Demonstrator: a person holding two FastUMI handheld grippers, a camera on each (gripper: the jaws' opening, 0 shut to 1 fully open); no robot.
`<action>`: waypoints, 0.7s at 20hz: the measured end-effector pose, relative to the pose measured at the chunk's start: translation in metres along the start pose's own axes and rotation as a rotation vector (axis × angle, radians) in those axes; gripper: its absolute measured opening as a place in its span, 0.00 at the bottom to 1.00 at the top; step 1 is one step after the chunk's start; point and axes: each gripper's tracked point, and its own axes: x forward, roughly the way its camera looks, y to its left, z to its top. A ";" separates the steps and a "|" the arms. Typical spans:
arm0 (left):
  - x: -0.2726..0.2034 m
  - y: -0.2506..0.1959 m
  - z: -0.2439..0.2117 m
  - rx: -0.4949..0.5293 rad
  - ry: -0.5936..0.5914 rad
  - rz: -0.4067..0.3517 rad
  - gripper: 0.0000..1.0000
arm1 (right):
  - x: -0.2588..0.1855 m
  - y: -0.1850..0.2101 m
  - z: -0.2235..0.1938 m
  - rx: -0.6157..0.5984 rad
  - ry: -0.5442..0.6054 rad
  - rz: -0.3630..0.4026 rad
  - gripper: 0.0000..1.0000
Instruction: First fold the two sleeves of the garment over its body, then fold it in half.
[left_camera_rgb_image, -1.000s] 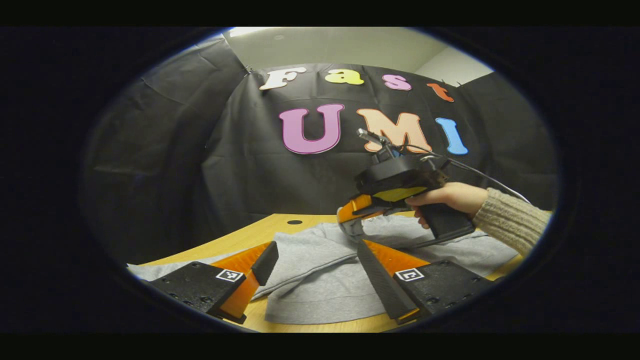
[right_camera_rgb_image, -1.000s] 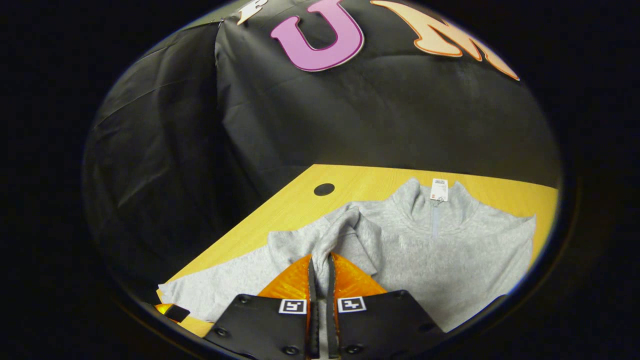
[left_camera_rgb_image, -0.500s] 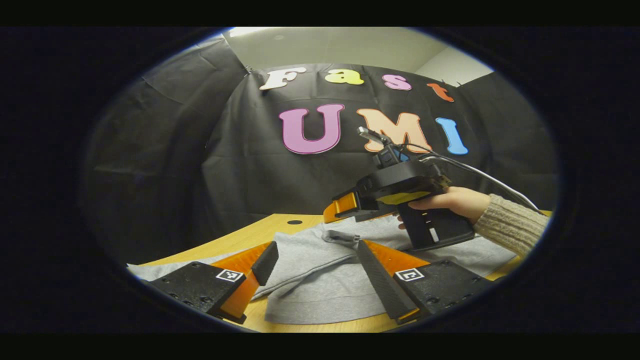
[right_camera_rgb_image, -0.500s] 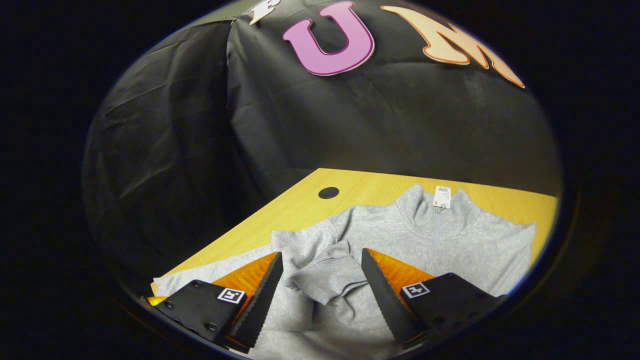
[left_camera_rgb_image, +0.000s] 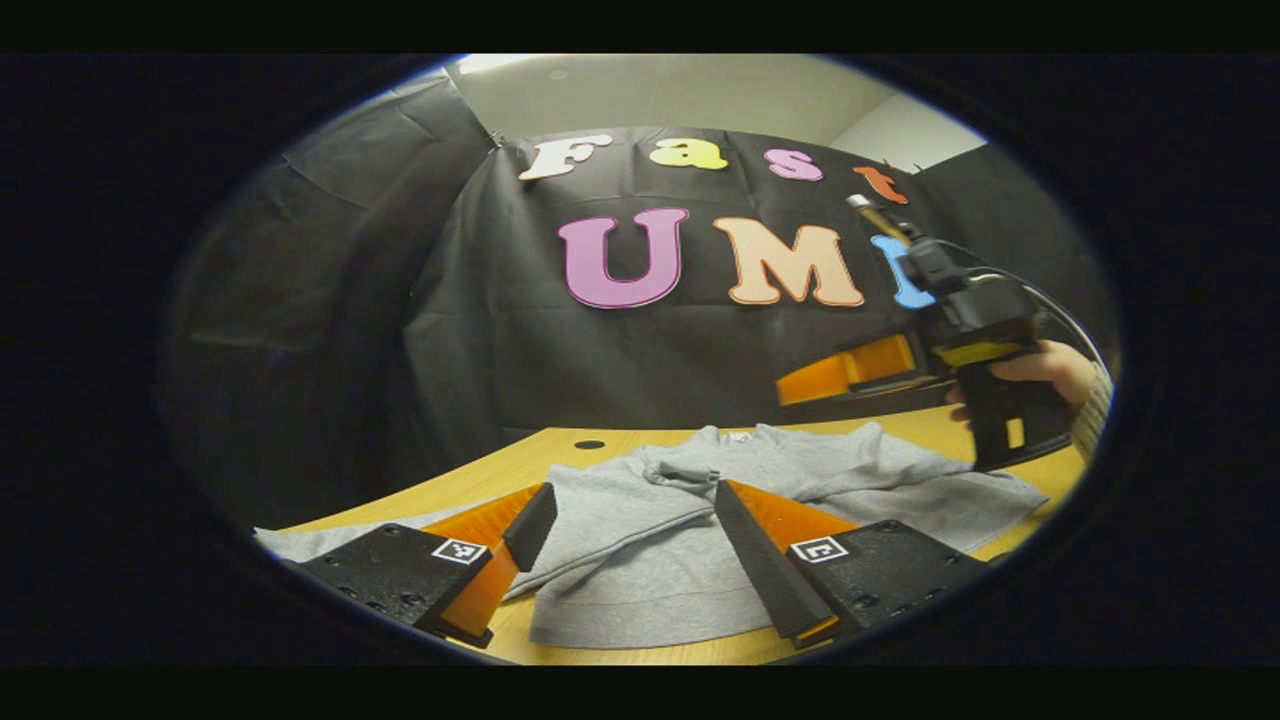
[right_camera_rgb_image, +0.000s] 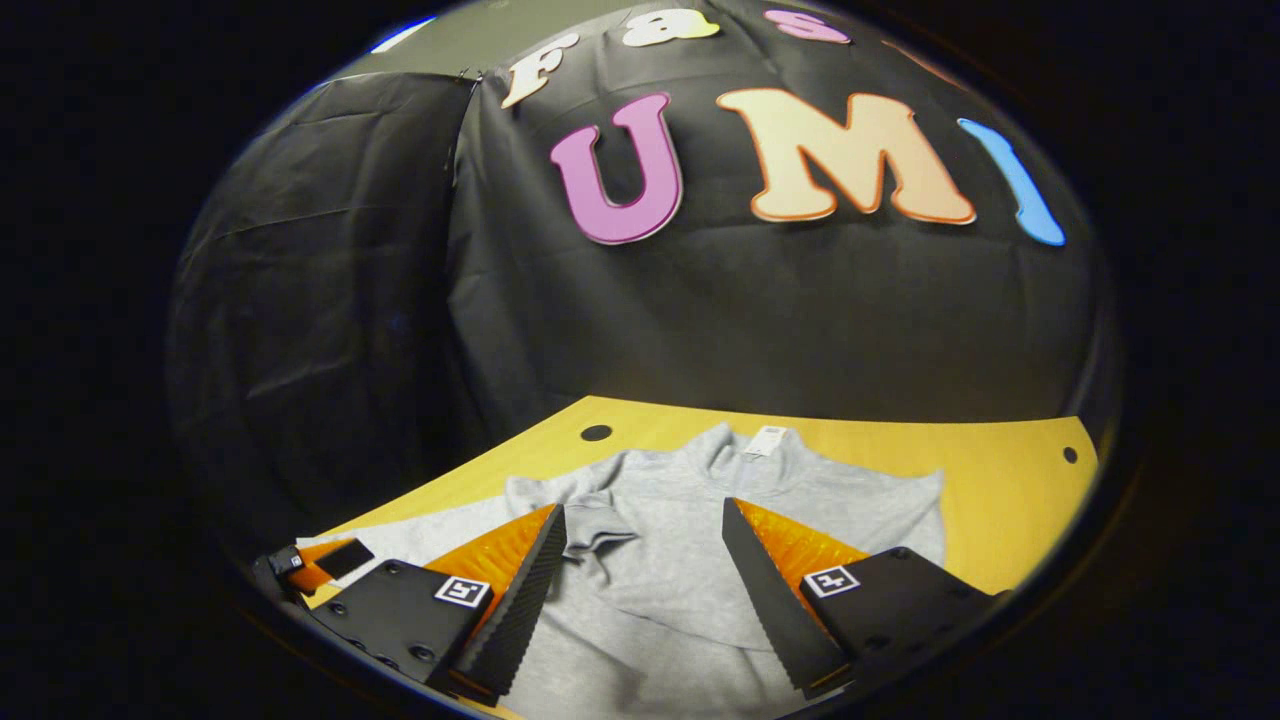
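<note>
Both grippers are spread wide right now and neither has any cloth between its fingers. From the left gripper view I've got the left gripper (left_camera_rgb_image: 625, 515) hanging low over the near part of the grey garment (left_camera_rgb_image: 640, 560), fingers apart with fabric showing through the gap. The garment lies flat on the wooden table (left_camera_rgb_image: 560, 455), collar end toward the black wall cloth (left_camera_rgb_image: 500, 330). One sleeve (left_camera_rgb_image: 680, 468) is folded over the body, its cuff sitting in a small bunch just past my left fingertips.

Over on the right side of that view I can see the right gripper (left_camera_rgb_image: 800, 385) up in the air, well above the garment, held by a hand (left_camera_rgb_image: 1045, 365) with a knit sleeve cuff (left_camera_rgb_image: 1092, 425) at the edge.

From the right gripper view, the right gripper (right_camera_rgb_image: 645, 520) looks down over the garment (right_camera_rgb_image: 680, 590) from above, jaws open. The folded sleeve (right_camera_rgb_image: 595, 520) sits just beside its left finger. A white tag (right_camera_rgb_image: 768, 440) lies at the collar. The left gripper (right_camera_rgb_image: 320, 562) pokes in at the lower left, by the garment's edge. The table (right_camera_rgb_image: 1000, 500) has a small dark hole (right_camera_rgb_image: 596, 433) near the wall.
</note>
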 end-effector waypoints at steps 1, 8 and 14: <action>0.000 0.002 -0.001 0.001 0.001 0.004 0.94 | -0.016 -0.012 -0.001 0.002 -0.022 -0.028 0.97; 0.000 0.024 -0.001 0.043 0.024 0.038 0.93 | -0.128 -0.098 -0.027 0.022 -0.185 -0.225 0.97; -0.030 0.107 0.033 0.067 0.073 0.122 0.91 | -0.171 -0.136 -0.059 0.006 -0.231 -0.333 0.97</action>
